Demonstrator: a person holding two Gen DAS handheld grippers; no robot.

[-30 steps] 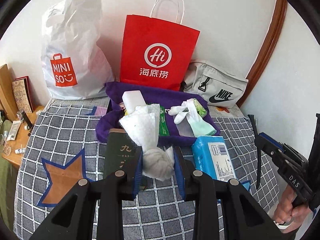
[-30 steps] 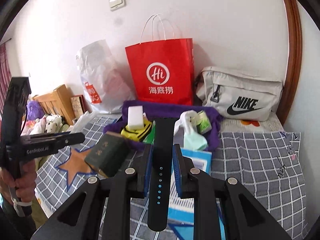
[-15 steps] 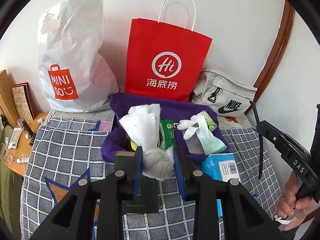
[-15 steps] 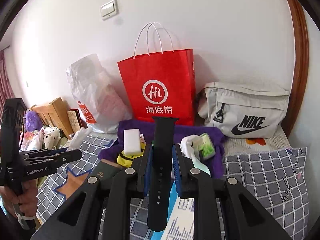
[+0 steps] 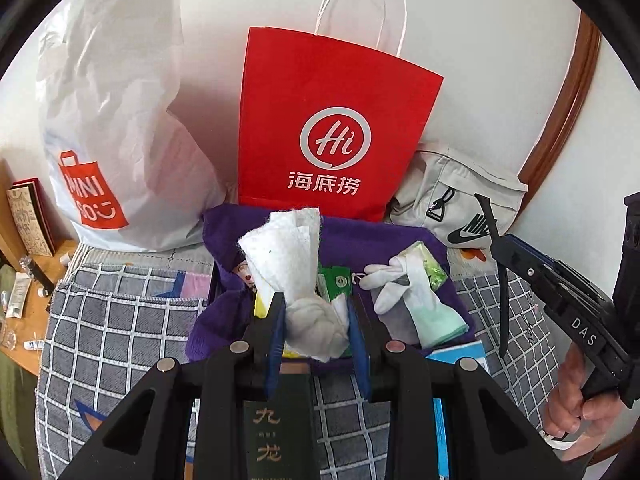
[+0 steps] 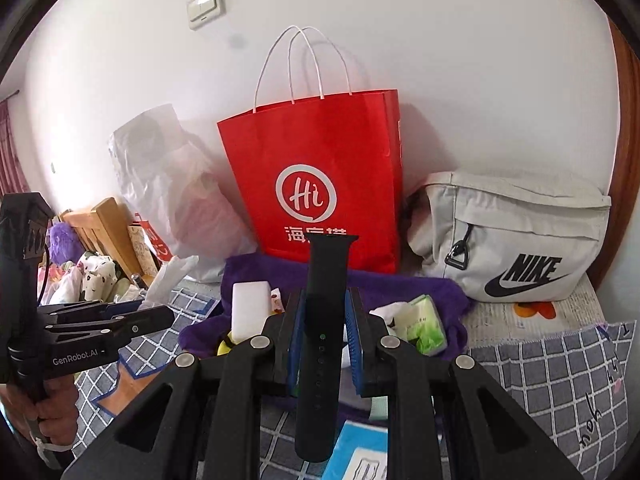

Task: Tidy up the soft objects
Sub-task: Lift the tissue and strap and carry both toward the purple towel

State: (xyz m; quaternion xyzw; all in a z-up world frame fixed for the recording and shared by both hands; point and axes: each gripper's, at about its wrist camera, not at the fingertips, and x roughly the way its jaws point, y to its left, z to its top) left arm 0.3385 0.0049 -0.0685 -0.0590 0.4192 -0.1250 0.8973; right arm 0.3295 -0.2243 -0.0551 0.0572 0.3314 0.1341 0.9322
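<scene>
My left gripper (image 5: pixel 316 320) is shut on a crumpled white cloth (image 5: pixel 296 280) and holds it up above the purple towel (image 5: pixel 360 236). My right gripper (image 6: pixel 324 316) is shut on a black watch strap (image 6: pixel 322 320), held upright; the strap and that gripper also show at the right of the left wrist view (image 5: pixel 496 256). On the towel lie a white glove (image 5: pixel 400 284), a mint cloth (image 5: pixel 440 320), a green tissue pack (image 6: pixel 424 320) and a white sponge block (image 6: pixel 250 312). A red paper bag (image 5: pixel 332 136) stands open behind the towel.
A white MINISO plastic bag (image 5: pixel 116 128) stands left of the red bag and a grey Nike pouch (image 6: pixel 516 240) right of it, against the wall. A dark green book (image 5: pixel 276 428) and a blue pack (image 6: pixel 360 460) lie on the checked bedspread (image 5: pixel 120 320). A wooden bedside shelf (image 5: pixel 24 280) is at left.
Both grippers have risen and moved forward towards the red bag, each still holding its object. The bag now looms larger in both views.
</scene>
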